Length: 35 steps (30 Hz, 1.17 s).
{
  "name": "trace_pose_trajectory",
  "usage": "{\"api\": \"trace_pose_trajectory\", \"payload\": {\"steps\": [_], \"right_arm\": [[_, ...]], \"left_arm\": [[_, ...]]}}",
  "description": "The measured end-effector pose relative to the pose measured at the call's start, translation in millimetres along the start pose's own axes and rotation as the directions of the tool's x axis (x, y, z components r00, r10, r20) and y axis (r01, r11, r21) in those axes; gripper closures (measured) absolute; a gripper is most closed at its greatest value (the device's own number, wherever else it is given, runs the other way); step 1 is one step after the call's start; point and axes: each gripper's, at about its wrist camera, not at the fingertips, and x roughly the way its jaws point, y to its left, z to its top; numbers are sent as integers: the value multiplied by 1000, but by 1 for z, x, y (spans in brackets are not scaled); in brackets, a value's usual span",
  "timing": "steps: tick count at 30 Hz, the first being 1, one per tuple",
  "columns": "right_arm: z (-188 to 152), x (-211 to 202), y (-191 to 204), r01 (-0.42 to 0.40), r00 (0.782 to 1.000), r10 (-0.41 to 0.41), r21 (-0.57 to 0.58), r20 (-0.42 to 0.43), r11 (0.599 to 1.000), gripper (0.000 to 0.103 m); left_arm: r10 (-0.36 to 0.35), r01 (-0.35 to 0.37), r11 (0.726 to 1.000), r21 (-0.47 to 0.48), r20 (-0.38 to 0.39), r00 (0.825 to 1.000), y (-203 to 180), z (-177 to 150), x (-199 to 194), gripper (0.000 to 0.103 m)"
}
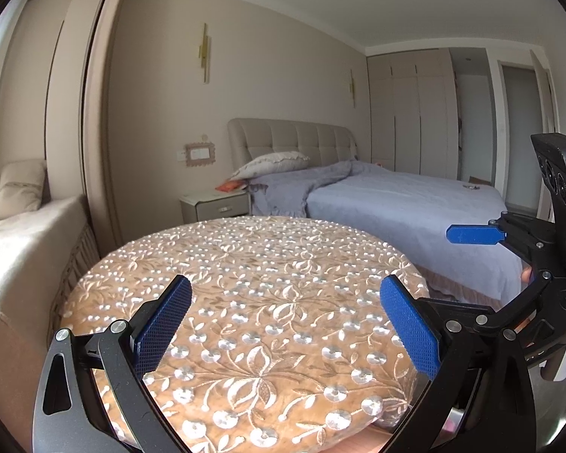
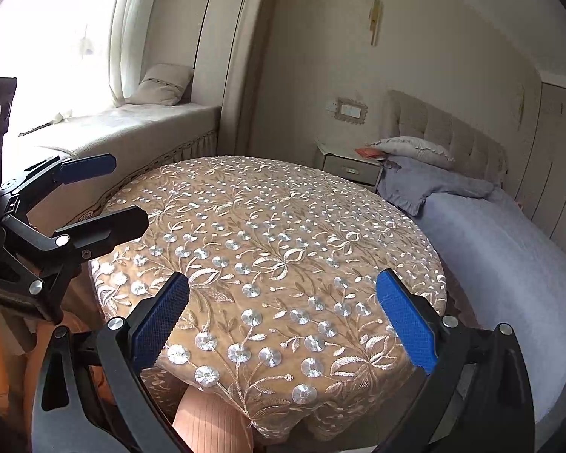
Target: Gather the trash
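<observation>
So you're pretty much at square one here, as far as I can tell. Going left to right: the window seat (image 2: 139, 128) has a cushion (image 2: 166, 83) in the corner and a thin dark stick-like thing with a pale scrap by the window, too small to call trash or not. Your left gripper (image 1: 285, 315) hangs over the round surface (image 1: 245, 264) with its jaws spread wide and nothing between them. That surface, under its embroidered floral tablecloth (image 2: 268, 234), has no litter on it that I can spot.

Your right gripper (image 2: 282, 311) is the same deal: jaws wide apart, holding nothing, poised over the near edge of the same cloth.

Further right, the nightstand (image 1: 217, 205) carries a flat orange-red thing (image 1: 228, 187), maybe a wrapper or packet, tucked just beside the pillow (image 1: 273, 162). That's my best guess for actual trash. On the bed (image 1: 407, 204) there's also a small dark object (image 1: 471, 187) near the far edge, too tiny to identify.

No bin or bag shows in either view, so nothing looks collected yet. My read: everything's left to do, starting with that orange item on the nightstand.
</observation>
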Motion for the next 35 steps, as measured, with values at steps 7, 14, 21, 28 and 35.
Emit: {"api": "trace_pose_trajectory", "payload": {"steps": [7, 14, 21, 28, 35], "right_arm": [[2, 2, 2, -3, 1000, 3, -4, -1, 1000, 4], [2, 5, 4, -2, 1000, 2, -7, -5, 1000, 4], [1, 11, 6, -13, 1000, 13, -5, -10, 1000, 4], [-4, 25, 3, -38, 999, 39, 8, -29, 999, 4], [-12, 40, -3, -55, 998, 57, 41, -40, 998, 4]], "left_arm": [[1, -1, 1000, -4, 3, 1000, 2, 0, 0, 5], [-4, 4, 1000, -1, 6, 1000, 0, 0, -2, 5], [-4, 4, 1000, -6, -2, 1000, 0, -1, 0, 5], [11, -12, 1000, -22, -30, 999, 7, -7, 8, 5], [55, -54, 998, 21, -76, 996, 2, -10, 24, 5]]}}
